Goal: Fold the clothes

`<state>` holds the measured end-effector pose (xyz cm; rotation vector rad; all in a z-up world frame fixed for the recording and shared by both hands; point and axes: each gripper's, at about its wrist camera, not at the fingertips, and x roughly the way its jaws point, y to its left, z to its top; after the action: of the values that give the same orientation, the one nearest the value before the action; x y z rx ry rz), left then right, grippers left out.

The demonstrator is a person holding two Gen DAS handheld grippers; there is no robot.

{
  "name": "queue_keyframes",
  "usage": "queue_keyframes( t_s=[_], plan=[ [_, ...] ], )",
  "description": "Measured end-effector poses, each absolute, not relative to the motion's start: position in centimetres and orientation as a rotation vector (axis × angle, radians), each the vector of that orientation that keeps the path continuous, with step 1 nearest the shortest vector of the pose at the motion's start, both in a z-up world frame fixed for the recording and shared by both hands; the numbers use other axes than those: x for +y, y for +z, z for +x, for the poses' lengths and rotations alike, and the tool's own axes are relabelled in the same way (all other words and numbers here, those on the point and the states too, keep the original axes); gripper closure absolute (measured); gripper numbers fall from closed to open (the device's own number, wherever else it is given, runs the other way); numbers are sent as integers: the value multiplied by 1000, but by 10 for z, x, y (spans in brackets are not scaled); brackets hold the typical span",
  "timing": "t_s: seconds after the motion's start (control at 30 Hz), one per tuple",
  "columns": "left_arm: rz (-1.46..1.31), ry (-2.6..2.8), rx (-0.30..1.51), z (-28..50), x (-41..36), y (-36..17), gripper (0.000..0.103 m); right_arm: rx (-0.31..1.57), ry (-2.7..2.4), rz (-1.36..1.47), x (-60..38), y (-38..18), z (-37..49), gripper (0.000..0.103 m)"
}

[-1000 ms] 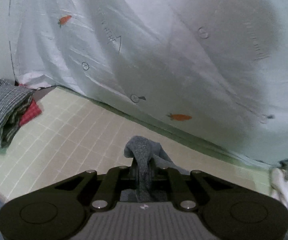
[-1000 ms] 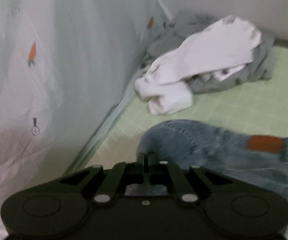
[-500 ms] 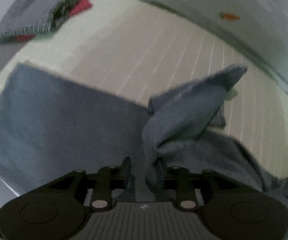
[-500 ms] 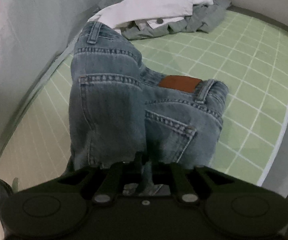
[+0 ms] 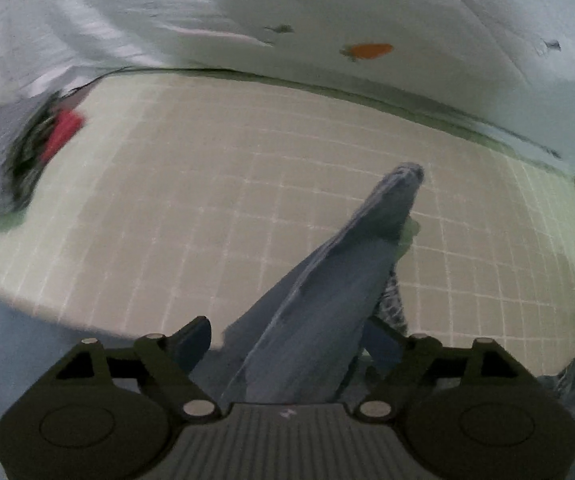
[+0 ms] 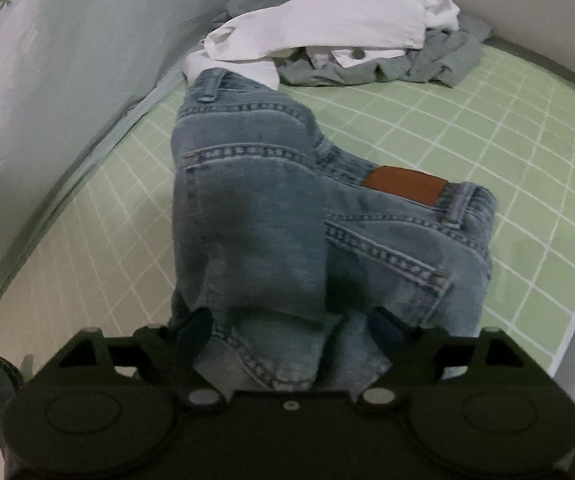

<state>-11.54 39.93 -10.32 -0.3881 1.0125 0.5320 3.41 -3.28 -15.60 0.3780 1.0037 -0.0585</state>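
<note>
Both tools (image 5: pixel 287 344) (image 6: pixel 291 340) astride jeans (image 6: pixel 287 220).

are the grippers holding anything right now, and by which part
Nothing is clamped. Both the left gripper and the right gripper stand open. The jeans merely lie between their fingers: a fold on the left, the hem end on the right.

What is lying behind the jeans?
Behind the jeans lies a white garment draped over a crumpled grey one. Whatever sits beneath that pile is hidden.
</note>
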Motion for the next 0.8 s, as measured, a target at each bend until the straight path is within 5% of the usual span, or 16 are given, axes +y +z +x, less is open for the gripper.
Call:
queue_keyframes(
  t_s=[0.1,0.3,0.33,0.4,0.47,0.8],
  plan=[
    [-370,476,1042,-88,404,-115,12,1001,-79,376,-24,-159,40,3],
    [-367,373,1125,-34,420,-150,14,1040,-138,342,-6,-173,62,3],
    [-375,362,1133,-27,422,-155,17,1051,-143,334,-2,-176,65,3],
    [-395,382,1151,-15,426,-163,64,1071,-143,311,6,-181,70,3],
    [-413,423,1150,-10,432,-166,93,1089,-137,282,15,-185,74,3],
    [-421,660,670,-70,491,-44,98,1065,-113,194,25,-180,82,3]
  ],
)
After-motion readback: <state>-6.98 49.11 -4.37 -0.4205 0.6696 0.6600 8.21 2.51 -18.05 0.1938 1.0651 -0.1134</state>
